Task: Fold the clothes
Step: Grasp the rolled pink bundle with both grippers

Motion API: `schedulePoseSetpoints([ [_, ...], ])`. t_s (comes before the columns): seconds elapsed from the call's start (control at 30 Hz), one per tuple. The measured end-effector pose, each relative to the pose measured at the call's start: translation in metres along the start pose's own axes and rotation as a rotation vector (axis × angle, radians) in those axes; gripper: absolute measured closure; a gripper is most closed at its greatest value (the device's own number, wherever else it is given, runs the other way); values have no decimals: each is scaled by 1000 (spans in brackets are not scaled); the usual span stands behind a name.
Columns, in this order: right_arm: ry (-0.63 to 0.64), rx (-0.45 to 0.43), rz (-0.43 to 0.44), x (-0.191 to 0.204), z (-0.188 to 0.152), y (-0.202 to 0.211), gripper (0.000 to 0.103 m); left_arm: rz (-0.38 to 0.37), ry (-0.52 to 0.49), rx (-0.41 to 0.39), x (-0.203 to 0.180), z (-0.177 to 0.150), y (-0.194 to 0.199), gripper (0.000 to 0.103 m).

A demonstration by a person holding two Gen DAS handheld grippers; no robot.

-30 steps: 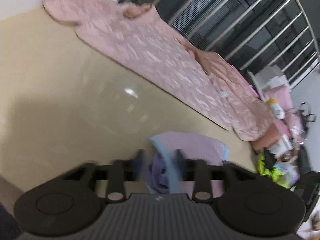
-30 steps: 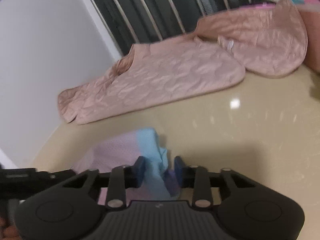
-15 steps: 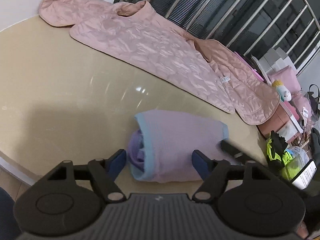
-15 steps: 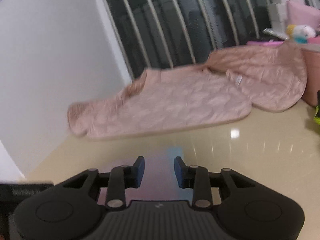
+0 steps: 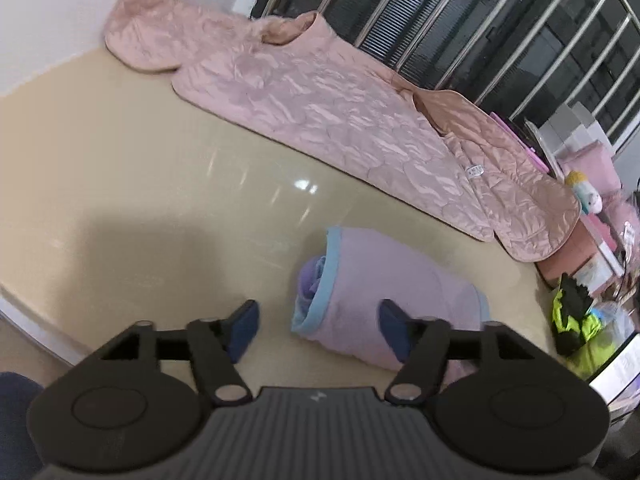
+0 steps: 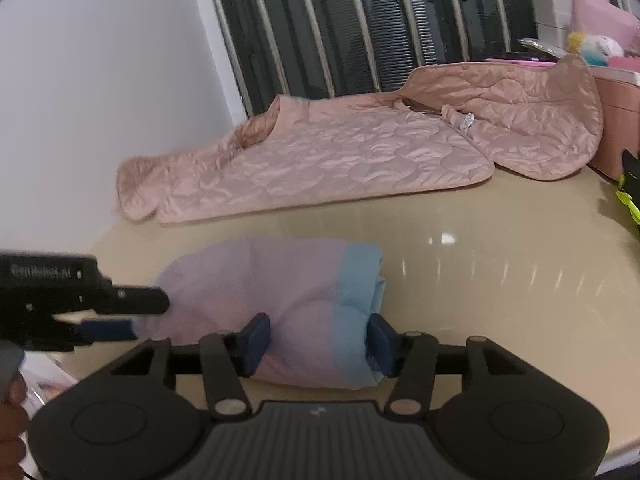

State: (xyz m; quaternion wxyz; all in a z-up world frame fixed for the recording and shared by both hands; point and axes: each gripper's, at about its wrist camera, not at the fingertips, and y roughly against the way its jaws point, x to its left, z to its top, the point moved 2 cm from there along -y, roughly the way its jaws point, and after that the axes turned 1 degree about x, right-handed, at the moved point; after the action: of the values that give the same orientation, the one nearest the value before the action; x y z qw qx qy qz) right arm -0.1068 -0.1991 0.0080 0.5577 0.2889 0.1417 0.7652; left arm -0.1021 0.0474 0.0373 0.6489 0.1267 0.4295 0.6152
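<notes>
Two garments lie on the beige desk (image 5: 120, 168): a folded lilac top (image 5: 384, 292) near its front edge, a pink quilted jacket (image 5: 340, 120) behind. Left gripper (image 5: 320, 330) and right gripper (image 6: 318, 338), jaws just widening, straddle the top, released. Gripper lettering unreadable.

I see a glossy beige table (image 5: 168, 184). On it lie a folded lilac garment (image 5: 384, 292) with blue trim and, farther back, a spread pink quilted jacket (image 5: 340, 116).
</notes>
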Motion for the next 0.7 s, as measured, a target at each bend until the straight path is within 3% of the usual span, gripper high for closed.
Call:
schedulePoseSetpoints([
  [0.07, -29, -29, 8, -8, 2, 14, 38, 39, -13, -5, -3, -2, 8, 25],
  [0.27, -112, -29, 32, -21, 1, 17, 36, 3, 27, 38, -12, -12, -6, 26],
  [0.4, -79, -62, 28, -8, -4, 9, 39, -54, 80, 48, -12, -18, -16, 72],
  [0.47, -55, -73, 6, -2, -5, 3, 41, -53, 75, 52, -11, -20, -20, 82],
  [0.53, -56, -22, -21, -6, -6, -11, 58, -57, 71, 62, -11, -19, -20, 82],
  [0.57, -72, -21, -25, -10, -6, -12, 67, -60, 68, 64, -11, -18, -17, 80],
  [0.63, -106, -28, -33, -18, -5, -12, 68, -39, 38, 21, -14, -13, -8, 53],
  [0.67, -117, -38, -40, -20, -3, -9, 67, -18, 17, -4, -15, -9, -5, 28],
  [0.7, -124, -52, -44, -22, -1, -5, 66, 17, -8, -28, -17, -5, -3, 23],
])
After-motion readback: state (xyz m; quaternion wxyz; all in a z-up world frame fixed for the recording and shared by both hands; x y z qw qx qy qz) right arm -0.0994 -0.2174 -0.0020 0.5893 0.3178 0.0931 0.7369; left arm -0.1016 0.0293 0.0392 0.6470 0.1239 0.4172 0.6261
